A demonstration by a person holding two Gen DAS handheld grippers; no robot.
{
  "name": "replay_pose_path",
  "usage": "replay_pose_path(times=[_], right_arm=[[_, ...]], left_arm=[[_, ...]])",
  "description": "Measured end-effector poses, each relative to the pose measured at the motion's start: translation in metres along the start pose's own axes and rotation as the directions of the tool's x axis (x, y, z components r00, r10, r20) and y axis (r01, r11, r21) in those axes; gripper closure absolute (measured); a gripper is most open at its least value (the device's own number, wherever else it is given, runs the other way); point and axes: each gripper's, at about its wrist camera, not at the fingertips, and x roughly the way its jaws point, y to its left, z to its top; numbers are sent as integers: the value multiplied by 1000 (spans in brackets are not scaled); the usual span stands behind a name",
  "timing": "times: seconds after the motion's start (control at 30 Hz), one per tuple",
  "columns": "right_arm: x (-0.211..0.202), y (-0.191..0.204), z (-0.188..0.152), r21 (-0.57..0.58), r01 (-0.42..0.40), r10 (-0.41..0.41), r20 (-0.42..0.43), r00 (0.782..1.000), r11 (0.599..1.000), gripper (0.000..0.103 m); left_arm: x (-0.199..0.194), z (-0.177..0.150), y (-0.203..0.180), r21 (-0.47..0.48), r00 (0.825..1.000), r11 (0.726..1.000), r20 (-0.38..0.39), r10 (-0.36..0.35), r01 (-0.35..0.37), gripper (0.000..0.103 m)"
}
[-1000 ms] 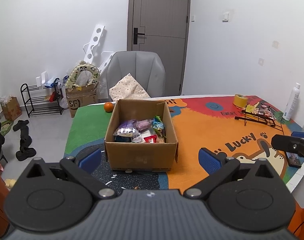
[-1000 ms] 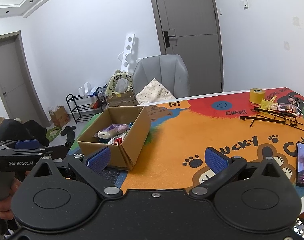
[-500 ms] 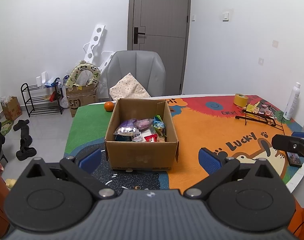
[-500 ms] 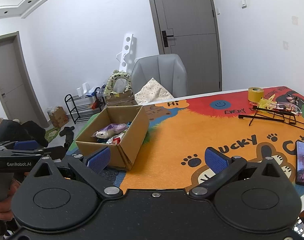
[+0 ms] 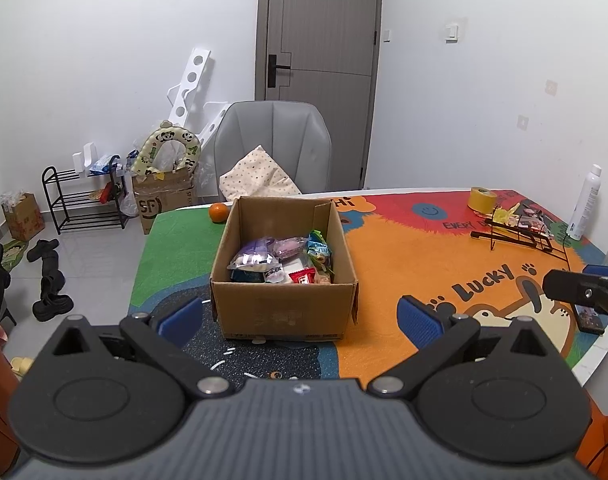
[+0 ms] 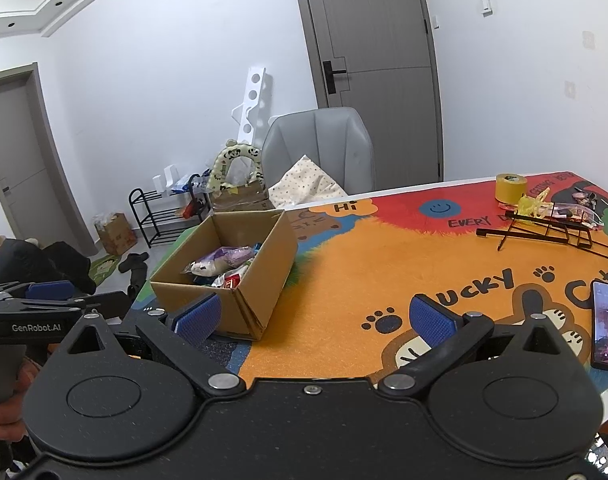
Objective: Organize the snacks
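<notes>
Both tools, left (image 5: pixel 299 316) and right (image 6: pixel 314 318), stay spread wide and empty; cardboard box (image 5: pixel 283 304) looks slightly farther away than before.

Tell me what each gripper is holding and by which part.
Nothing. The left gripper and right gripper are both open and empty; the snacks lie in the cardboard box.

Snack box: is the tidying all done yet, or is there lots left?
Looks nearly done: the cardboard box already holds a pile of snack packets, and no loose packets show on the mat near it. Nothing is in hand: the left gripper and right gripper are both open. Possibly left: the orange behind the box and the oddments by the black wire rack.
</notes>
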Motion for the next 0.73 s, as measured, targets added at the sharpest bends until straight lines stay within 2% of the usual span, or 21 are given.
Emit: replay_pose_path(times=[0.73], right_arm=[[2, 7, 0, -19, 1, -1, -7, 1000, 1000, 0]], left_arm=[[-3, 1, 2, -1, 1000, 1000, 15, -4, 4, 0]])
